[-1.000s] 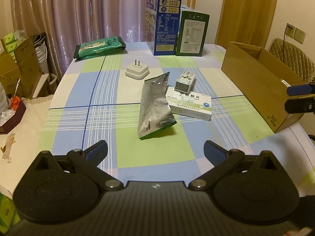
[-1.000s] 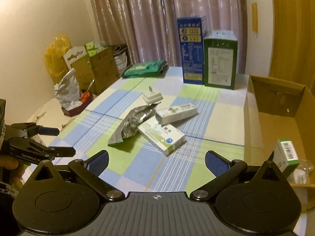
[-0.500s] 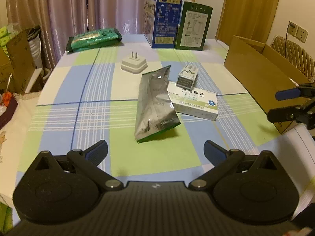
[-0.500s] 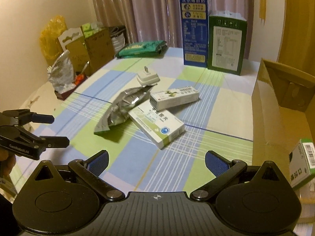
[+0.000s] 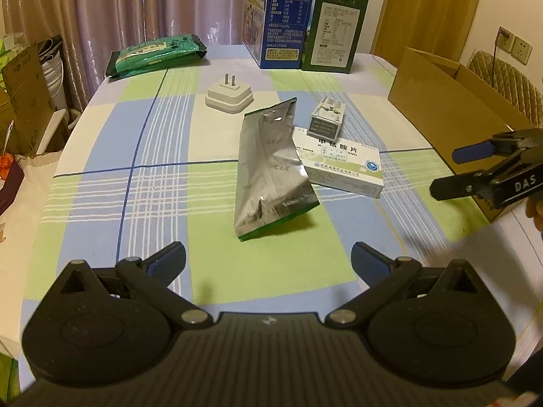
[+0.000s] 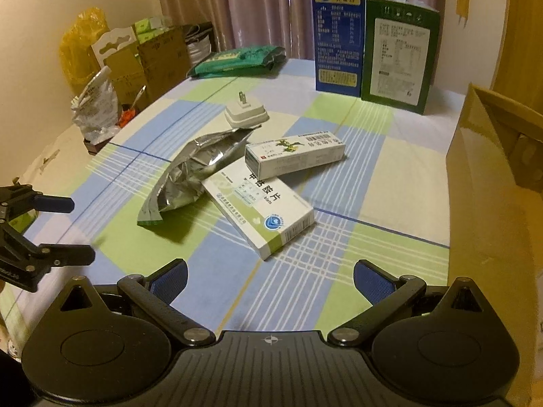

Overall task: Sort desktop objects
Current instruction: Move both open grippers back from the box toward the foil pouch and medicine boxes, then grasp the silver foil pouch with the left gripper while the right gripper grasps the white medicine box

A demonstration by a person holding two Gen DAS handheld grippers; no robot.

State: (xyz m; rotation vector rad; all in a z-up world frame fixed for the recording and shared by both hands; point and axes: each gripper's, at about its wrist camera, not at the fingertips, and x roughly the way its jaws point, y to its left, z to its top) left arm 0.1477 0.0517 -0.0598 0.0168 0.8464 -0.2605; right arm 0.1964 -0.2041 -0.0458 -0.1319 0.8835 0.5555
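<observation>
A silver foil pouch (image 5: 271,169) lies mid-table, also in the right wrist view (image 6: 193,173). A flat white medicine box (image 5: 339,166) lies beside it, with a smaller box (image 5: 325,118) resting on its far end; both show in the right wrist view, the flat box (image 6: 261,210) and the small box (image 6: 295,156). A white plug adapter (image 5: 229,96) sits behind them. My left gripper (image 5: 268,261) is open and empty, just in front of the pouch. My right gripper (image 6: 269,278) is open and empty, close to the flat box.
An open cardboard box (image 5: 451,101) stands at the table's right edge, also in the right wrist view (image 6: 492,176). A tall blue carton (image 5: 281,17), a green carton (image 5: 336,34) and a green packet (image 5: 156,52) sit at the back. Cartons and bags (image 6: 129,57) stand left of the table.
Both grippers have moved forward and lower toward the pouch and boxes, which look larger. The right gripper has swung left, away from the cardboard box's inside. Jaws stay open.
</observation>
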